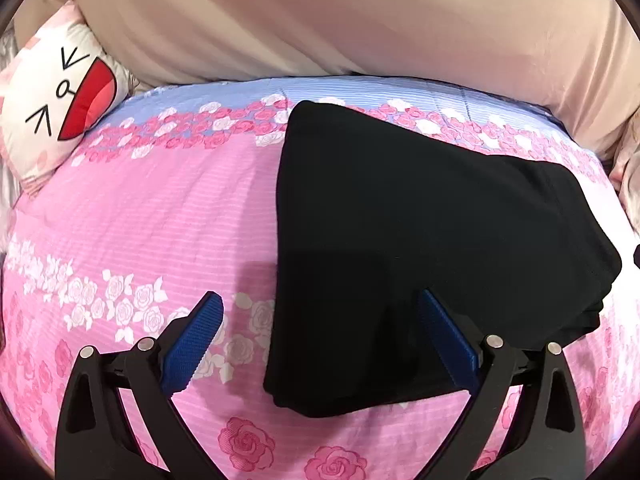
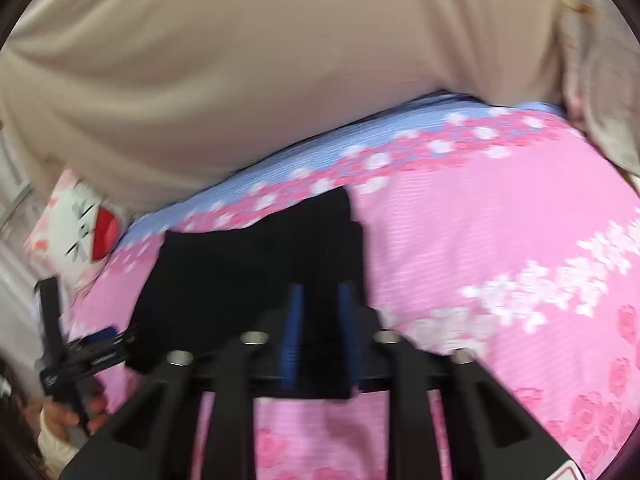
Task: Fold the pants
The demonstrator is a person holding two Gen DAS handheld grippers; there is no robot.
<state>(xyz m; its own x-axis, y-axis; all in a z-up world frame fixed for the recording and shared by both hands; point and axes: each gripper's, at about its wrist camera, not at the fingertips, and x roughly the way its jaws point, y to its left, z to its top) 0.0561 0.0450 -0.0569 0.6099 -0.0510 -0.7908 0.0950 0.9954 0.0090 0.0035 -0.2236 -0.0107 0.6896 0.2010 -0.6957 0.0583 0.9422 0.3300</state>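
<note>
On pink rose bedspread point(image 1: 132, 216), folded black pants point(image 1: 420, 240); left gripper point(image 1: 320, 336) jaws spread, right gripper point(image 2: 318, 336) jaws nearly together, nothing clearly pinched

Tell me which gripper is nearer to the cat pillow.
Left. The left gripper hovers open by the pants' edge on the pillow's side; the right gripper is at their far side.

The pants point(image 1: 420, 248) were plain black, lying on a bedspread point(image 1: 152, 216) of pink stripes with pink and white roses and a pale blue band beyond the pants. Left of the pants sat a white pillow point(image 1: 60, 108) with a black-lined cartoon face and red mouth. Behind the bedspread hung beige fabric point(image 1: 320, 16); both grippers were black with blue pads point(image 1: 192, 344).
</note>
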